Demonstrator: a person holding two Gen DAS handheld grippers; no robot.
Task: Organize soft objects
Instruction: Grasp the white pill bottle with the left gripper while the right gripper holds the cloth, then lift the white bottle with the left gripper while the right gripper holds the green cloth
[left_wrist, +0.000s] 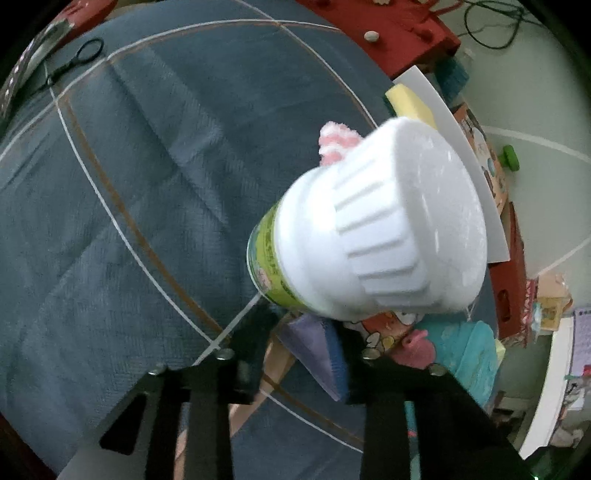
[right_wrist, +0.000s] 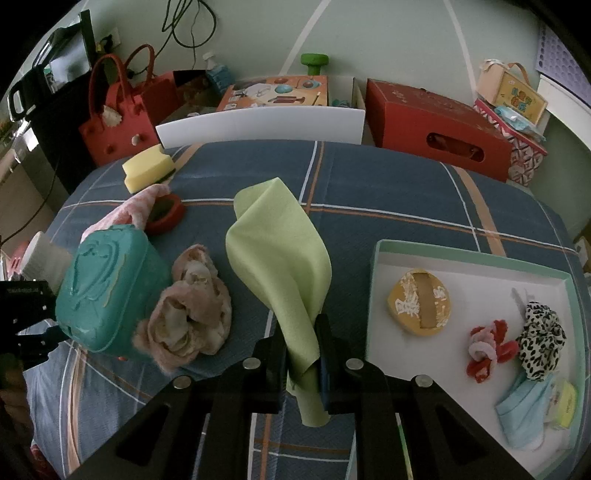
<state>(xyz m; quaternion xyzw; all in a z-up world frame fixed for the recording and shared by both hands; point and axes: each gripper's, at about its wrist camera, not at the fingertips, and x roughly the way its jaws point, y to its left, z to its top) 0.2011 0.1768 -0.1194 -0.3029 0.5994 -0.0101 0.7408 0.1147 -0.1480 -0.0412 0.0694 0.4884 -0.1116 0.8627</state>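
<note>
right wrist view first: the right claw (right_wrist: 301, 328) is clamping tight on the green cloth (right_wrist: 280, 258), jaws pinched together on its lower end. the cloth is standing up out of the claw toward 12 o'clock, its top corner curling over, hanging above the counter (right_wrist: 369, 177) with its blue plaid cover.

over at 3 o'clock the mint-rimmed tray (right_wrist: 443, 245) is sitting on the counter, just beside the claw. inside it a round yellow pad (right_wrist: 419, 301) is lying toward the tray's 9 o'clock side, and a red and pink scrunchie (right_wrist: 487, 349) is touching a leopard-print scrunchie (right_wrist: 541, 339). a pale blue face mask (right_wrist: 524, 413) is resting at the tray's 5 o'clock corner.

swinging to 9 o'clock, a teal container (right_wrist: 107, 288) is sitting tilted, with a fluffy pink bundle (right_wrist: 192, 314) pressing against its right side. behind them, toward 10 and 11 o'clock, a pink towel (right_wrist: 136, 206) is lying beside a red ring (right_wrist: 166, 212), and a yellow sponge (right_wrist: 146, 168) is sitting near the counter's far edge.

now the left wrist view: the left claw (left_wrist: 303, 332) is pointing steeply down at the counter. a white-lidded jar (left_wrist: 388, 229) is filling the frame toward 2 o'clock, blurred, just past the fingertips. something purple and blue is showing between the jaws, too blurred to name, so i cannot tell whether this claw is gripping anything.
</note>
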